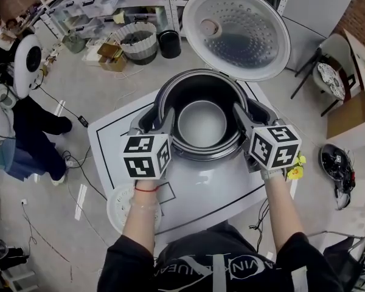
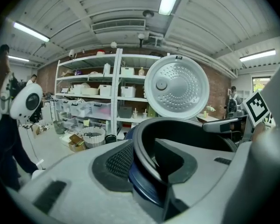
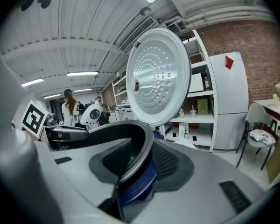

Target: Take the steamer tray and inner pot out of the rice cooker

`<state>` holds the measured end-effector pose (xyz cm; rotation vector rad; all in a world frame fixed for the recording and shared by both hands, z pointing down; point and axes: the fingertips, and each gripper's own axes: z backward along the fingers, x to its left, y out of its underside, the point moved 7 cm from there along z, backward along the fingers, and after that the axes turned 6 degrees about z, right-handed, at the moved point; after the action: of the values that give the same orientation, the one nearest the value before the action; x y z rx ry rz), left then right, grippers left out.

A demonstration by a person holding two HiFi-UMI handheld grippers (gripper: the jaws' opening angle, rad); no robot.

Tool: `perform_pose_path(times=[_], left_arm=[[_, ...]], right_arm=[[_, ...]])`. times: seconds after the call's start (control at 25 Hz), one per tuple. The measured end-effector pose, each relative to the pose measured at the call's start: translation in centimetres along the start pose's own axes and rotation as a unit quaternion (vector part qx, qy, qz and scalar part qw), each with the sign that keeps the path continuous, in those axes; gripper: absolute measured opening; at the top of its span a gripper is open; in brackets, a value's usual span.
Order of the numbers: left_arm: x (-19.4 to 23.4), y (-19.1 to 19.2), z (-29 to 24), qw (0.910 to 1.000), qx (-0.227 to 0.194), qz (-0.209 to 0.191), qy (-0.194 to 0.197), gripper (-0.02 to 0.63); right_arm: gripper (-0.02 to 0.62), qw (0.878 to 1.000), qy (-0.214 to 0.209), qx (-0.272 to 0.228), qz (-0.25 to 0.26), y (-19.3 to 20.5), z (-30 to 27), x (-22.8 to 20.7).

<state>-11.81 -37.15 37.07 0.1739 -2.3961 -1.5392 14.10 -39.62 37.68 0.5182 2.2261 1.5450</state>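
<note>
Pot (image 1: 201,89) is sitting down inside the cooker (image 1: 201,178), which is standing on a white table (image 1: 109,132) with its lid (image 1: 236,32) swung right up and back. Both tools are grabbing the pot's rim on opposite sides. Left gripper (image 1: 166,115) is biting the rim on the left, one jaw inside the pot and one outside, and the left gripper view is showing the rim (image 2: 186,125) pinched between the pads of that gripper (image 2: 142,161). Right gripper (image 1: 239,115) is doing the same on the right, and in its own view the rim (image 3: 130,130) is getting squeezed between the pads of that gripper (image 3: 135,164). Both are pointing away from the person and tilting down a bit.

Tray (image 1: 118,208), the white round perforated one, is lying outside the cooker, low by the table's near-left corner, partly behind the left forearm. What it's resting on I can't tell.
</note>
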Motion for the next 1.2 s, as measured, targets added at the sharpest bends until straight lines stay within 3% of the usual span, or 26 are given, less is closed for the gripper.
perform_pose_path(times=[0.32, 0.96, 1.2], left_arm=[[0.0, 0.0, 0.5, 0.9986, -0.021, 0.04, -0.028, 0.1], [-0.4, -0.3, 0.4, 0.9973, -0.03, 0.053, -0.04, 0.092], [-0.6, -2.2, 1.1, 0.9962, -0.057, 0.053, -0.039, 0.091]], right_arm=[[0.12, 1.0, 0.019, -0.02, -0.004, 0.1, 0.6, 0.2], [0.106, 0.999, 0.009, -0.035, -0.029, -0.1, 0.0, -0.9], [0.098, 0.996, 0.006, -0.067, -0.061, -1.7, 0.5, -0.7]])
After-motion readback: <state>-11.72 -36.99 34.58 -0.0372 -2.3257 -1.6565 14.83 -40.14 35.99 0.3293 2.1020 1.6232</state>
